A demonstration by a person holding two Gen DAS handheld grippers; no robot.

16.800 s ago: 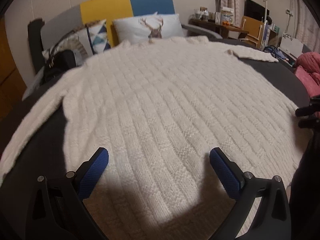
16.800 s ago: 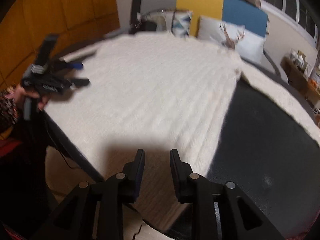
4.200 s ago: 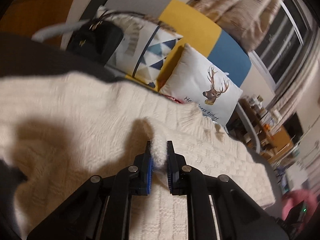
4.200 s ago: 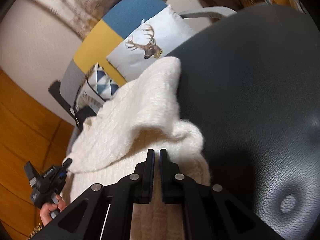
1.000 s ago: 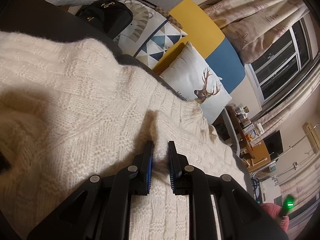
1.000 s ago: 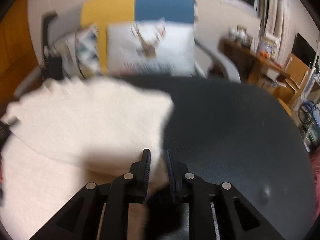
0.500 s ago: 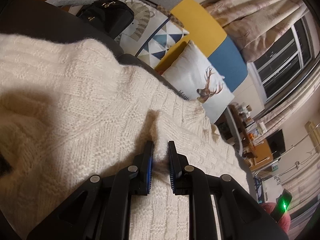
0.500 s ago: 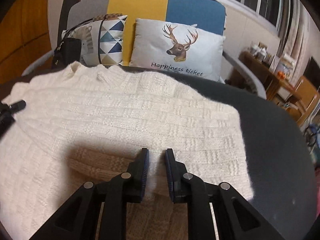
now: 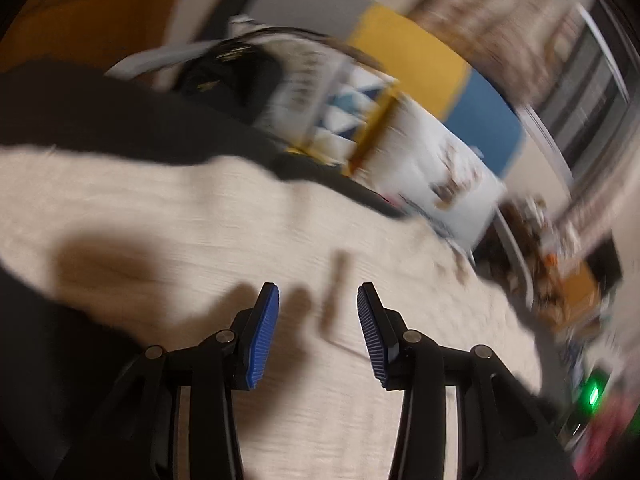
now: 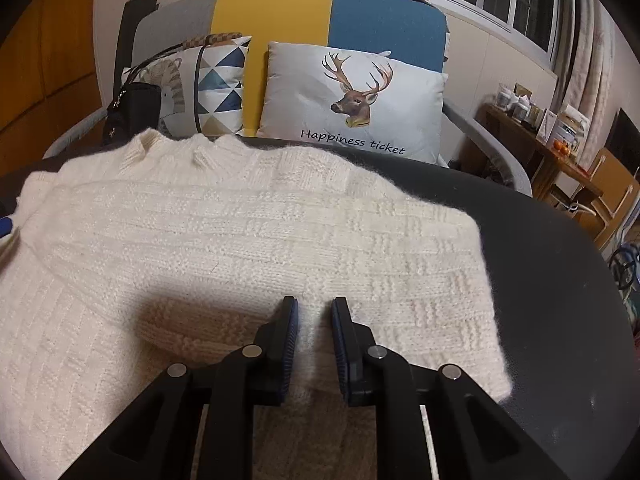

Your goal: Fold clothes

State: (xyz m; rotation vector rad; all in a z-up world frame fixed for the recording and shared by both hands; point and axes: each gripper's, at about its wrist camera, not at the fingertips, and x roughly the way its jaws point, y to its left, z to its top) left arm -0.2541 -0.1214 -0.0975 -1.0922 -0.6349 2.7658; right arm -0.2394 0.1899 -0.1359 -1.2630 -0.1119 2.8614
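Ahead of both claws and spreading out to either side, a cream chunky-knit sweater (image 10: pixel 240 248) lies on a dark, round-edged leather-like surface (image 10: pixel 560 280), its collar at the far edge near a deer-print cushion (image 10: pixel 352 104) and a triangle-patterned cushion (image 10: pixel 216 84) propped against a grey, yellow and blue backrest (image 10: pixel 320 12). To the right of the right claw the knit's side edge appears already turned in, leaving bare dark surface beyond it. The right claw (image 10: pixel 314 320) sits low on the sweater, nearly closed, with a ridge of knit pinched between its pads. The left claw (image 9: pixel 318 320) has just been opening: its blue pads stand clearly apart with nothing between them, the sweater lying below and ahead in a badly blurred view. My reading is that a fold has just been laid and the left side released. To finish this step well, the right claw should set its pinch down flat before letting go, so the thick knit does not spring back, then open fully and lift straight up without dragging the fuzzy yarn. The loose weave could easily snag on the ribbed pads.
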